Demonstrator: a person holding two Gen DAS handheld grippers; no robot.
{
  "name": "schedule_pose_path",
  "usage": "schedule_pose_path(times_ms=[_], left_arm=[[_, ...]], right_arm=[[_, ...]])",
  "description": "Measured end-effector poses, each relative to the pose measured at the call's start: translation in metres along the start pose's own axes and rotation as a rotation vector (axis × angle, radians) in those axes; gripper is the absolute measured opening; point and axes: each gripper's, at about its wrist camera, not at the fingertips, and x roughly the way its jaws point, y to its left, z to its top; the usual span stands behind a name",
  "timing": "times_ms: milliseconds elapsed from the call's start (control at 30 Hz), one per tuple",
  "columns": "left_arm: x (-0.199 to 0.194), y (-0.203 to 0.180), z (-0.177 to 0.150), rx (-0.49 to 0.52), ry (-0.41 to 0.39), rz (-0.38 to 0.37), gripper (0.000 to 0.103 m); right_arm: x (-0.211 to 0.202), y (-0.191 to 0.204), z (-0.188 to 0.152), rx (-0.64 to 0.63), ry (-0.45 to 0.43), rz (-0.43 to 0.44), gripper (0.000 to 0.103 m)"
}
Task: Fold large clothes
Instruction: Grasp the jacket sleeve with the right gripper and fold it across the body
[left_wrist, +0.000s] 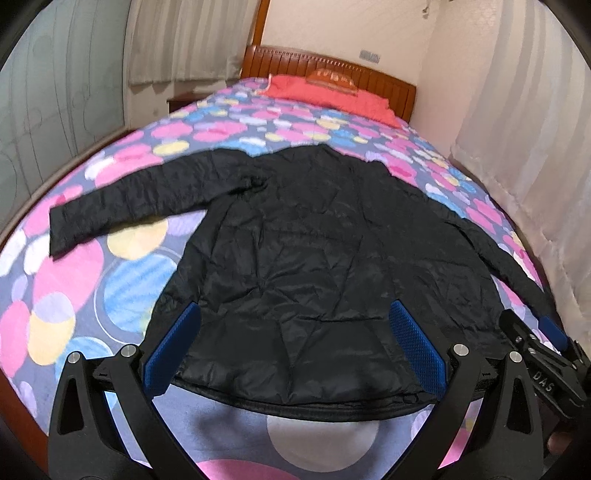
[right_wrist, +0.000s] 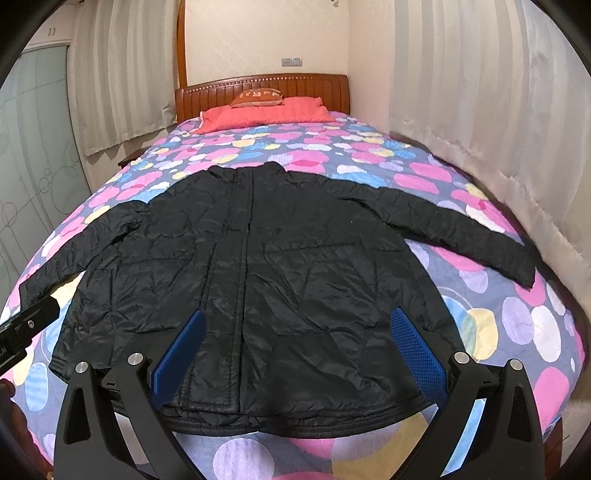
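The black quilted puffer jacket (right_wrist: 258, 266) lies flat on the circle-patterned bed (right_wrist: 424, 177), collar far, hem near, sleeves spread left and right. The left claw (left_wrist: 295, 347) and the right claw (right_wrist: 295, 350) both hover released over the hem.

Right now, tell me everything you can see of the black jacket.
The black jacket looks like thin, crinkled quilted nylon. It lies flat on the patterned bedspread, collar toward the headboard, hem nearest the cameras, both sleeves spread outward, front placket closed. Both grippers are open above the hem; contact cannot be told.
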Motion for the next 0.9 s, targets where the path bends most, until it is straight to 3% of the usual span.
schedule_pose_path(times_ms=[100, 133, 167, 233, 267, 333, 367, 433, 467, 600, 633, 667, 733, 900], left_arm=[[0.011, 0.005, -0.001, -0.007, 0.004, 0.037, 0.098], [0.014, 0.006, 0.0, -0.009, 0.008, 0.044, 0.082], [0.018, 0.008, 0.0, -0.01, 0.017, 0.052, 0.057], [0.028, 0.013, 0.002, -0.029, 0.048, 0.048, 0.045], [0.034, 0.013, 0.003, -0.038, 0.062, 0.032, 0.044], [0.04, 0.017, 0.006, -0.046, 0.074, 0.019, 0.046], [0.042, 0.018, 0.007, -0.055, 0.071, 0.01, 0.066], [0.046, 0.018, 0.01, -0.062, 0.063, -0.008, 0.096], [0.048, 0.018, 0.011, -0.065, 0.062, -0.023, 0.096], [0.068, 0.035, 0.017, -0.155, 0.136, -0.107, 0.096], [0.073, 0.044, 0.018, -0.202, 0.151, -0.117, 0.093], [0.077, 0.049, 0.019, -0.226, 0.157, -0.118, 0.08], [0.085, 0.061, 0.022, -0.261, 0.167, -0.089, 0.072], [0.097, 0.083, 0.031, -0.29, 0.149, -0.004, 0.073]], right_arm=[[0.01, -0.008, -0.001, 0.034, 0.023, 0.023, 0.098], [0.013, -0.011, -0.003, 0.043, 0.03, 0.036, 0.098], [0.015, -0.015, -0.001, 0.049, 0.032, 0.052, 0.096], [0.021, -0.017, -0.002, 0.053, 0.035, 0.061, 0.051], [0.026, -0.019, -0.001, 0.056, 0.057, 0.063, 0.04], [0.036, -0.025, -0.002, 0.088, 0.092, 0.101, 0.04], [0.04, -0.03, -0.002, 0.106, 0.095, 0.104, 0.043], [0.045, -0.04, -0.001, 0.134, 0.089, 0.087, 0.065], [0.047, -0.05, 0.0, 0.159, 0.076, 0.077, 0.078], [0.054, -0.098, 0.007, 0.276, 0.045, 0.049, 0.078], [0.057, -0.112, 0.008, 0.313, 0.042, 0.042, 0.078], [0.061, -0.128, 0.009, 0.354, 0.039, 0.034, 0.078], [0.069, -0.169, 0.009, 0.458, 0.026, 0.007, 0.078], [0.092, -0.249, 0.004, 0.651, -0.004, -0.064, 0.078]])
